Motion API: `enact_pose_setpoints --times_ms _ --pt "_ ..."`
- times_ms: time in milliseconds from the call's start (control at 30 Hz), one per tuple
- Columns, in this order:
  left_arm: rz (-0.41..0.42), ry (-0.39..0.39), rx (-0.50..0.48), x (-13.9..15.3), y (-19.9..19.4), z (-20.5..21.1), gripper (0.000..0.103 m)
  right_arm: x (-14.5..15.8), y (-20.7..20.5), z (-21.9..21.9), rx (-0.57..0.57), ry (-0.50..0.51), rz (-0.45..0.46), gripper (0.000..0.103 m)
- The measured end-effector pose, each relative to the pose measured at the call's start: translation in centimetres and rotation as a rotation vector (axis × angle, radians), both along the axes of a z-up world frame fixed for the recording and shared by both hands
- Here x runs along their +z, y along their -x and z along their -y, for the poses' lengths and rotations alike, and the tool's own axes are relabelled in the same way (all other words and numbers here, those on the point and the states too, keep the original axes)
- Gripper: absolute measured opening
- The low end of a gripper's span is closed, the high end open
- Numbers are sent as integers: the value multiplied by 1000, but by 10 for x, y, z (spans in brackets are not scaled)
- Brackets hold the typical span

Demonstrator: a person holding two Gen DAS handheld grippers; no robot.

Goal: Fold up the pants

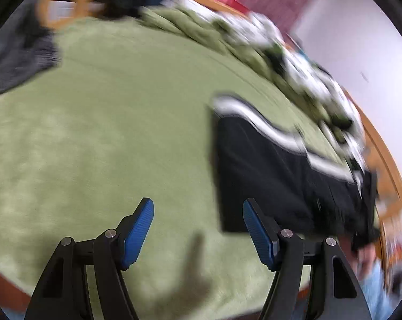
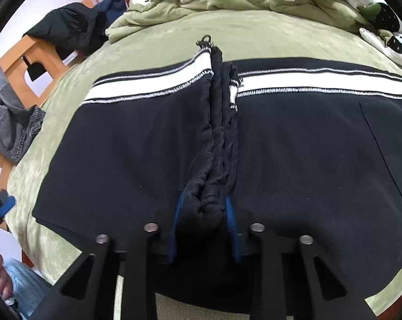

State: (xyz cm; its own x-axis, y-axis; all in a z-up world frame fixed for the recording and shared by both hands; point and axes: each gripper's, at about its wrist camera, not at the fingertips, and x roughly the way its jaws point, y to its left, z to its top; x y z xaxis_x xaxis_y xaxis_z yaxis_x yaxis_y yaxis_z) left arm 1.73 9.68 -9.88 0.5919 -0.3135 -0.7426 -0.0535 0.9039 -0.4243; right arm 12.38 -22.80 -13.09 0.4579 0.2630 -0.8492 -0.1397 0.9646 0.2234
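We have the pants (image 2: 294,138) flat on the green bed (image 2: 153,40), seemingly part-folded; our right gripper (image 2: 205,229) pinches a bunched ridge, our left gripper (image 1: 198,229) hangs spread, empty; folding remains

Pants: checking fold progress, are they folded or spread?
Partly folded: the pants lie flat on the bed, a bunched ridge pinched in the right gripper.

pants (image 2: 137,144) | black, white side stripe edged with white stitching | spread flat on green bedcover | bunched into raised ridge along middle, running from near edge to far edge | metal clip at far end | patch pocket at right
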Motion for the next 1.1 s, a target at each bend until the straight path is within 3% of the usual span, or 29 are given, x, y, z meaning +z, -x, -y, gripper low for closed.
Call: enact_pose_setpoints --times_ms 67,133,300,400,500,600,633,733,833,900,967,1033,1100 --pt "-28 -52 -67 -11 -4 21 67 -2 -1 12 -33 -85 -25 26" --pt "-28 -107 -75 -17 -5 34 67 -5 -4 23 -63 -168 -53 25" --pt "-41 -48 10 -31 -20 44 66 -7 -3 35 -97 -273 -81 23" --pt "-33 -160 30 -36 -30 60 65 -6 -5 42 -102 -304 -89 23" --pt "-6 -205 52 -32 -28 68 55 -3 -3 45 -97 -316 -79 20" --pt "16 -139 34 -26 -24 72 41 13 -1 53 -106 -339 -4 18" --pt "22 -128 24 -26 -22 74 36 20 2 59 -116 -340 29 18" --pt "27 -141 -11 -26 -19 82 36 37 10 83 -175 -337 97 18" --pt "12 -166 -10 -29 -20 88 36 32 13 106 -228 -353 72 18" --pt "-3 -170 -14 -30 -21 87 36 20 12 106 -212 -299 22 19" --pt "-27 -168 -34 -28 -20 86 36 7 11 94 -174 -178 -8 22" --pt "-49 -154 -81 -23 -16 83 36 2 12 94 -153 -138 -17 24" --pt "-33 -119 -111 -14 -7 79 36 10 16 101 -152 -107 -12 35"
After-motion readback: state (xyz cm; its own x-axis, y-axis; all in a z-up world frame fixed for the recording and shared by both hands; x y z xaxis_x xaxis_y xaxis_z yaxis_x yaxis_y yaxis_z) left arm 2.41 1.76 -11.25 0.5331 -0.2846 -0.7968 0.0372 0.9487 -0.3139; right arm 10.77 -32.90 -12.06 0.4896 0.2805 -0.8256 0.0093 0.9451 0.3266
